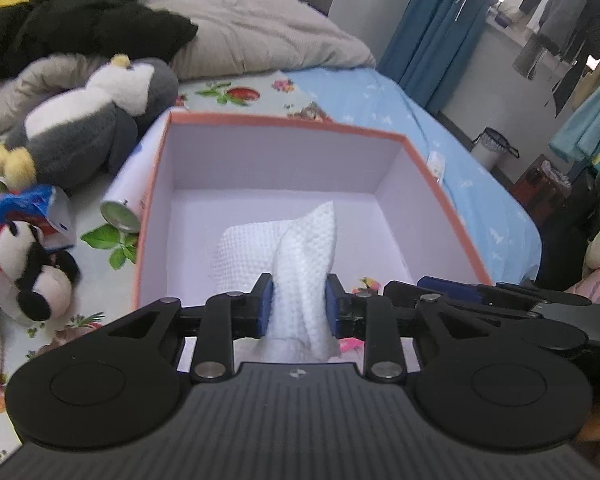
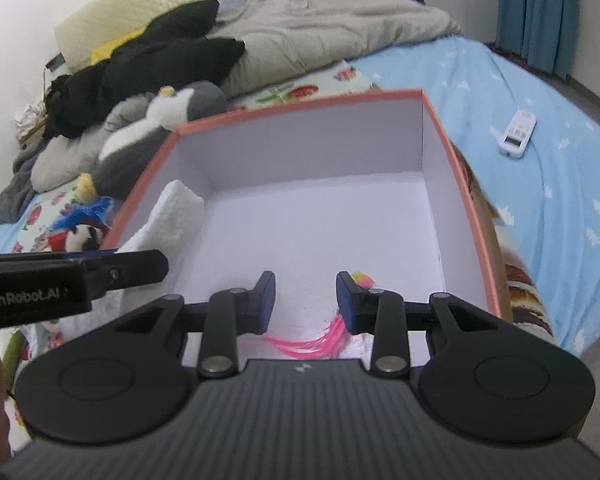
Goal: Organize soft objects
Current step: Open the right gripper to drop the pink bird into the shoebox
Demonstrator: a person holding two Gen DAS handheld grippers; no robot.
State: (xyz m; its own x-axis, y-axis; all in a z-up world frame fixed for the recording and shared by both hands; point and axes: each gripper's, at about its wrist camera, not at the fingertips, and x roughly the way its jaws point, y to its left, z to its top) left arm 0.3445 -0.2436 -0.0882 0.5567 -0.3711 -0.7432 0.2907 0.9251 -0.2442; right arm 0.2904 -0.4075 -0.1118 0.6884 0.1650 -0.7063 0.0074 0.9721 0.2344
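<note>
Left wrist view: left gripper is clamped on the white cloth, which droops into the box. Let go too early and it could flop over the near rim.

Right wrist view: right gripper is open over the box, holding nothing, with pink strands just below the fingers that could snag.

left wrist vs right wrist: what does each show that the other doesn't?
Left wrist only: the left gripper shut on the white cloth, a metal can beside the box, and a trash bin on the floor.
Right wrist only: the right gripper open over the box, pink strands below its fingers, and a white remote on the blue sheet.
Both: the pink-rimmed box, penguin plush, panda plush.
</note>
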